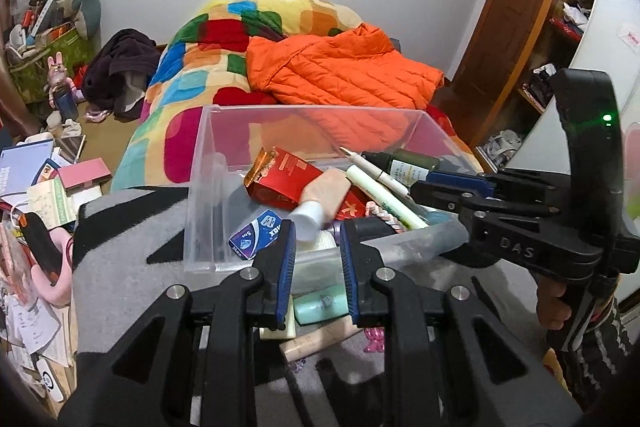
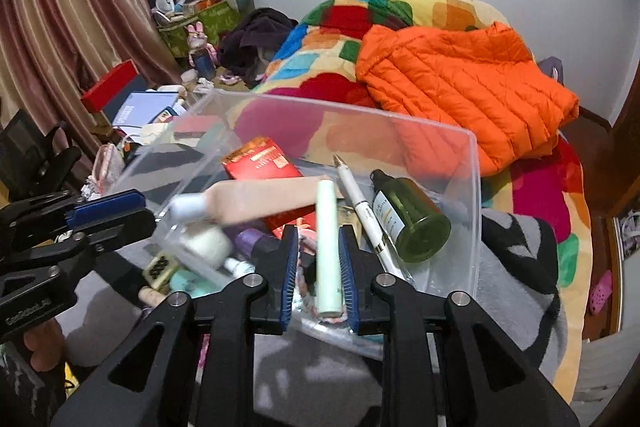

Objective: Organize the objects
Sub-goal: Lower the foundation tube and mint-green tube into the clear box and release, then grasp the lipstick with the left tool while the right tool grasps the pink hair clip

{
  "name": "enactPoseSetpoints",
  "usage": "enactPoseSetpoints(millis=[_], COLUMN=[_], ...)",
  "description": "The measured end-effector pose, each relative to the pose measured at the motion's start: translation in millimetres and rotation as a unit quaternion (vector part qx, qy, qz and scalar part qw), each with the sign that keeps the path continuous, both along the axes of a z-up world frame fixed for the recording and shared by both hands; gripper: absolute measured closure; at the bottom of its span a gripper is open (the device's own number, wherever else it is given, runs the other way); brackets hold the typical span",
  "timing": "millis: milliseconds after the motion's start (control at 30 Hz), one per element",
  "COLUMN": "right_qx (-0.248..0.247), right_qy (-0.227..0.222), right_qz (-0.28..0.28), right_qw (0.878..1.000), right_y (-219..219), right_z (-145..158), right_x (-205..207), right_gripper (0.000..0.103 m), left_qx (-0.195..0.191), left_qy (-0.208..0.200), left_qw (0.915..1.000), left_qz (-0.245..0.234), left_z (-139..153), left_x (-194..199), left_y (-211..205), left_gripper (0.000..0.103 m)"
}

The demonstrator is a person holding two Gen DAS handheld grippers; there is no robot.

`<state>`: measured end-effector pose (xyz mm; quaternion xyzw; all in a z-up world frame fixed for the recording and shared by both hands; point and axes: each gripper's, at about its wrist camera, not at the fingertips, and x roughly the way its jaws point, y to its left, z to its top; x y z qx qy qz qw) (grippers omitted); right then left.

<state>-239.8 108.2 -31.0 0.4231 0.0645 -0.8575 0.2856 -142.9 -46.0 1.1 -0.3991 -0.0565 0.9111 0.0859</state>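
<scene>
The clear plastic bin (image 1: 200, 187) sits on a grey and black blanket (image 1: 120, 267) at the foot of the bed, and it is crowded. Inside lie a red carton (image 2: 262, 163), a peach tube with a white cap (image 1: 320, 199) across it, a white pen (image 2: 360, 207), a dark green bottle (image 2: 412, 219) toward three o'clock and a blue packet (image 1: 258, 233) near the front wall.

The right gripper (image 2: 319, 267) has its jaws part open over the bin's near edge, a pale green stick (image 2: 328, 247) standing between the blue pads; I cannot tell whether they touch it.

The left gripper (image 1: 318, 267) hovers at the bin's front wall, jaws part open and holding nothing. Below it, outside the bin at six o'clock, more tubes (image 1: 320, 303) lie on the blanket.

An orange puffer jacket (image 1: 340, 67) sprawls on the colourful quilt (image 1: 192, 75) at twelve o'clock; papers and boxes (image 1: 48, 179) pile up at nine.
</scene>
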Motion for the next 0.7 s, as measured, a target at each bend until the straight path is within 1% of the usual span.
enactPoseSetpoints(millis=[67,133,200,267,367,500,600,700], right_qx=[-0.007,-0.017,-0.022,-0.024,-0.026,-0.013,-0.003,0.009], right_qy=[0.006,0.014,0.022,0.029,0.029,0.015,-0.009,-0.033], right_qz=[0.006,0.015,0.025,0.033,0.049,0.065,0.078,0.086], right_qw=[1.000,1.000,0.999,0.999,0.998,0.998,0.997,0.996], right_y=[1,2,2,1,0,-4,-11,-21], right_z=[7,15,21,25,24,8,-9,-27], right_x=[7,16,25,33,48,67,76,78], right_gripper=[0.079,0.077,0.074,0.072,0.067,0.066,0.065,0.065], left_qx=[-0.008,-0.017,-0.028,-0.038,-0.052,-0.060,-0.061,-0.061], left_qy=[0.006,0.015,0.023,0.027,0.023,0.007,-0.010,-0.026], left_qw=[0.9999,0.9997,0.9993,0.9989,0.9984,0.9982,0.9981,0.9978], left_qz=[0.001,0.002,0.004,0.003,-0.002,-0.004,-0.001,-0.001], left_z=[4,9,13,14,11,-1,-13,-25], left_x=[6,12,21,28,37,47,52,57], left_y=[-1,-2,-4,-7,-10,-15,-19,-23], left_gripper=[0.080,0.075,0.066,0.062,0.060,0.058,0.058,0.058])
